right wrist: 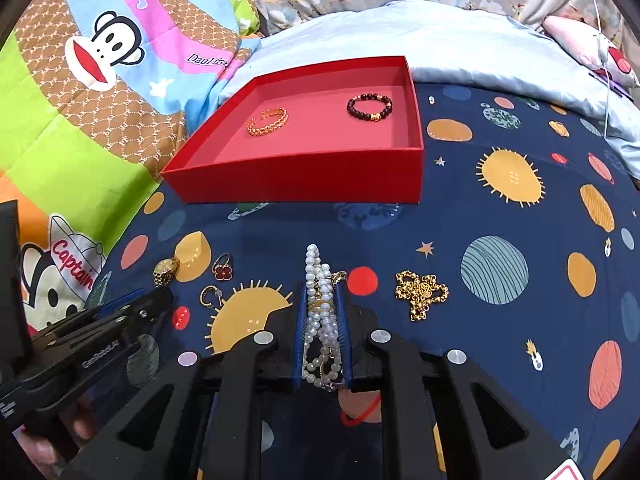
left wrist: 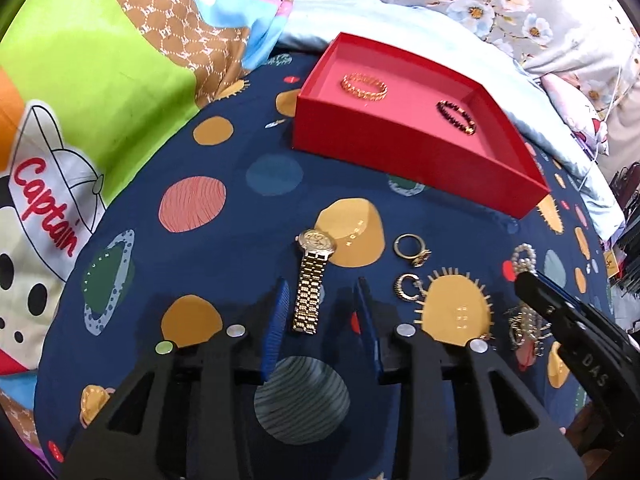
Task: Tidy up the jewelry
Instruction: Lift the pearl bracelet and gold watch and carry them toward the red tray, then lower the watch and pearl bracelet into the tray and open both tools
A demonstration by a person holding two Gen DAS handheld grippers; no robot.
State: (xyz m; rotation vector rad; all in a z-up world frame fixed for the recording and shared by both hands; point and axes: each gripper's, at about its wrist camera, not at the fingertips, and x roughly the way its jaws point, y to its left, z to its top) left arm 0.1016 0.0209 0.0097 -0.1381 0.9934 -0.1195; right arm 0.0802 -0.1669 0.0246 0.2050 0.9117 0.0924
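Note:
A red tray (left wrist: 400, 152) (right wrist: 296, 180) sits on the navy planet sheet and holds a gold chain bracelet (left wrist: 364, 86) (right wrist: 268, 121) and a dark bead bracelet (left wrist: 458, 117) (right wrist: 369, 107). My left gripper (left wrist: 322, 284) is open, its fingers either side of a gold watch (left wrist: 312, 284) (right wrist: 165, 270) lying on the sheet. My right gripper (right wrist: 320, 288) is shut on a pearl necklace (right wrist: 320, 300) (left wrist: 524, 258). A ring (left wrist: 412, 248) (right wrist: 224, 266), a hoop earring (left wrist: 408, 286) (right wrist: 211, 295) and a gold chain necklace (right wrist: 420, 292) lie on the sheet.
A colourful cartoon quilt (left wrist: 100, 80) (right wrist: 80, 100) lies to the left. A pale blue blanket (right wrist: 440, 40) and floral pillows (left wrist: 500, 0) lie behind the tray. The right gripper body (left wrist: 580, 332) shows in the left view, the left one (right wrist: 80, 344) in the right view.

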